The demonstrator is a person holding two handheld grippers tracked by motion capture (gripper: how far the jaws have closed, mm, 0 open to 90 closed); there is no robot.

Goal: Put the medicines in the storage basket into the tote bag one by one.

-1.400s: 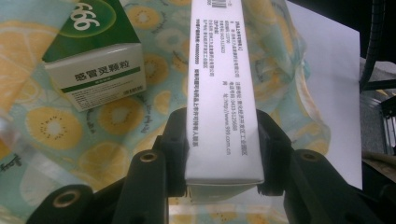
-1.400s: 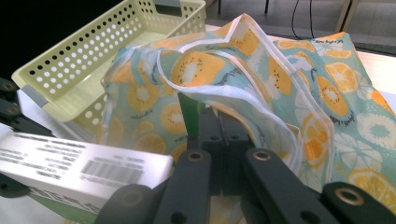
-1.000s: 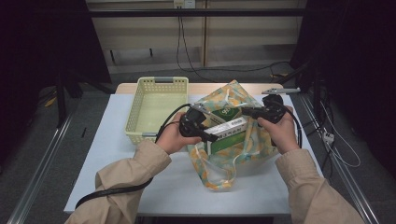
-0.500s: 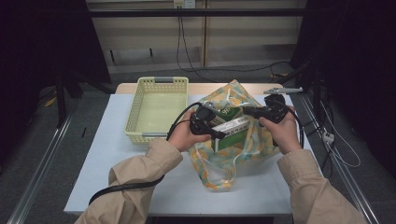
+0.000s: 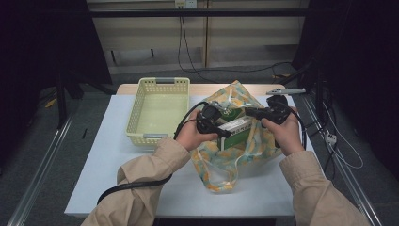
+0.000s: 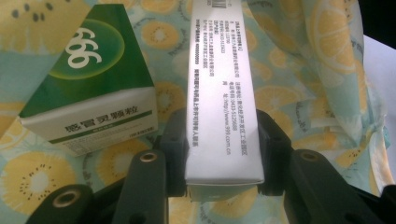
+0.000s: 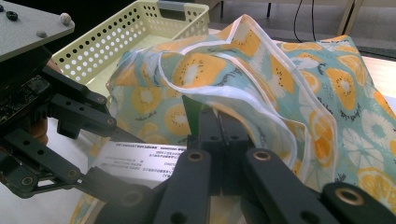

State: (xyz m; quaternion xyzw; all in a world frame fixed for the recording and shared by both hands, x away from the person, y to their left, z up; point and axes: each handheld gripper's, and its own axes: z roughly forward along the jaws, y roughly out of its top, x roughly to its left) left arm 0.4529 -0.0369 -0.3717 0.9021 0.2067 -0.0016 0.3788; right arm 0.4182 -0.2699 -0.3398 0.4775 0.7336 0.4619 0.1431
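Note:
A fruit-print cloth bag (image 5: 244,148) lies on the white table, right of centre. My left gripper (image 5: 227,133) is shut on a long white-and-green box (image 5: 236,125) over the bag's mouth; its pads (image 6: 175,140) press the narrow sides of the box (image 6: 222,93). A second green box (image 6: 88,84) lies on the bag's fabric (image 6: 327,70) beside it. My right gripper (image 5: 248,112) comes in from the right, its jaws shut on the bag's white-hemmed rim (image 7: 243,100) and holding it up. The right gripper view has the tips (image 7: 217,121) under the fabric, with the left gripper (image 7: 70,116) and its box (image 7: 140,158) lower left.
An empty pale yellow perforated basket (image 5: 134,113) stands on the table to the left of the bag, close to the left hand. A grey plate (image 5: 286,91) sticks out behind the right gripper. Cables trail from both grippers; the table's right edge lies near the bag.
The left hand has shifted a little to the right with the box, farther over the bag. The right hand has kept still on the rim.

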